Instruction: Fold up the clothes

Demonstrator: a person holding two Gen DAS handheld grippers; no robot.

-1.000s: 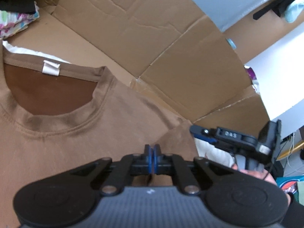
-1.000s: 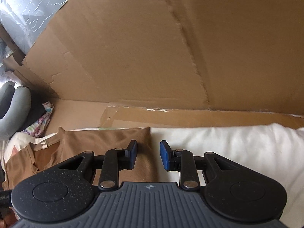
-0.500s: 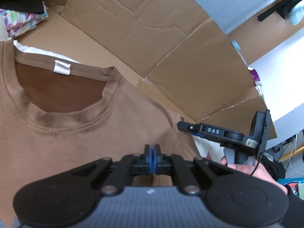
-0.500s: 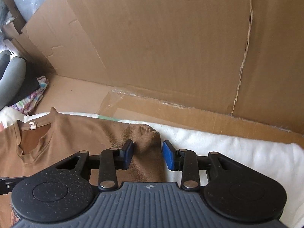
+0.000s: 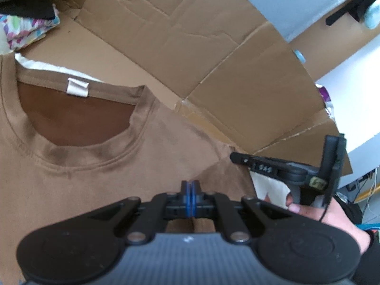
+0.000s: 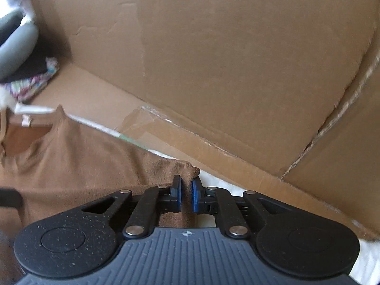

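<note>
Cardboard panels [image 6: 213, 59] wall in the far side of the work surface, which is covered by a white sheet [image 6: 223, 185]; whether it is a table or a bed I cannot tell. A brown T-shirt [image 5: 95, 190] lies flat on this sheet, collar toward the far edge, white neck label [image 5: 77, 87] showing. A patterned cloth [image 5: 23, 30] sits in the far left corner.

Left hand-held gripper [image 5: 190, 196]: jaws fully together at the shirt's right chest area. It appears to pinch the fabric there, but the frames do not confirm cloth between the pads.

Right hand-held gripper [image 6: 186, 196]: its jaws have just been closing. Half a second earlier they stood apart over the right sleeve [image 6: 180, 171]; now the pads are pressed onto a bunched ridge of that sleeve, at the shirt's right edge beside the bare sheet. In the left wrist view, my right hand [image 5: 332, 216] holds this tool just beside the sleeve.

Meaning for the task: the sleeve is now secured. I judge the next step to be carrying it inward across the body for the first side fold. Risk: a shallow pinch may slip under tension.
</note>
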